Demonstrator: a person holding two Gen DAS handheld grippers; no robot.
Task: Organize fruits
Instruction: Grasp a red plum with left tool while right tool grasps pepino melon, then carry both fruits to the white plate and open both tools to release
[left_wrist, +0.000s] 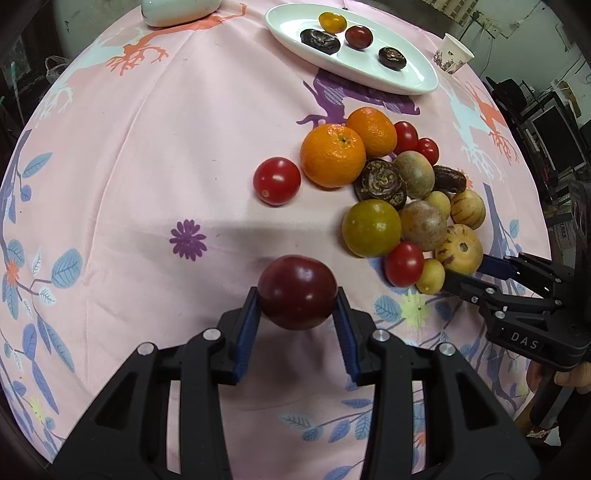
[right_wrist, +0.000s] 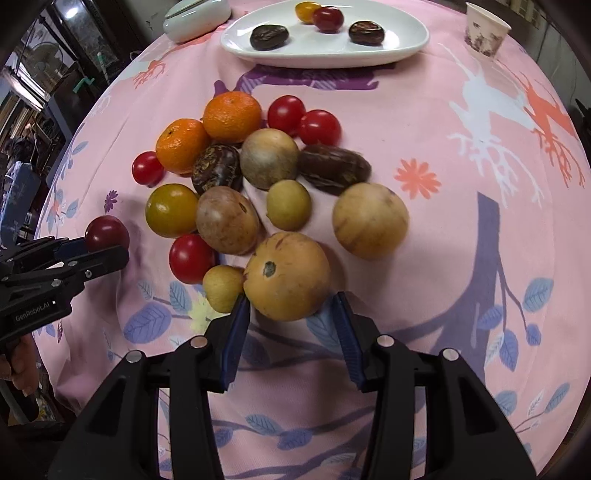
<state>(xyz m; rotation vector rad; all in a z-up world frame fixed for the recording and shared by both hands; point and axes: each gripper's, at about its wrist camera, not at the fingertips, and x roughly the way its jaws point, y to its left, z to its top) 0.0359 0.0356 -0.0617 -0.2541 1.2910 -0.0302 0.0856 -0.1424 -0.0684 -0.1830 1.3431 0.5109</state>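
Left tool (left_wrist: 297, 314) grasping round dark-red tomato (left_wrist: 297, 297); right tool (right_wrist: 290, 314) released beside tan melon-like fruit (right_wrist: 286, 275); next, closing, then carrying to white oval plate (left_wrist: 406, 83) at twelve o'clock.

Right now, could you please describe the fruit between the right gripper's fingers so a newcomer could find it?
Find the fruit pile on the pink cloth. At its near edge sits a tan melon, between the right gripper fingers. It is the largest tan one, showing a dark stem scar.
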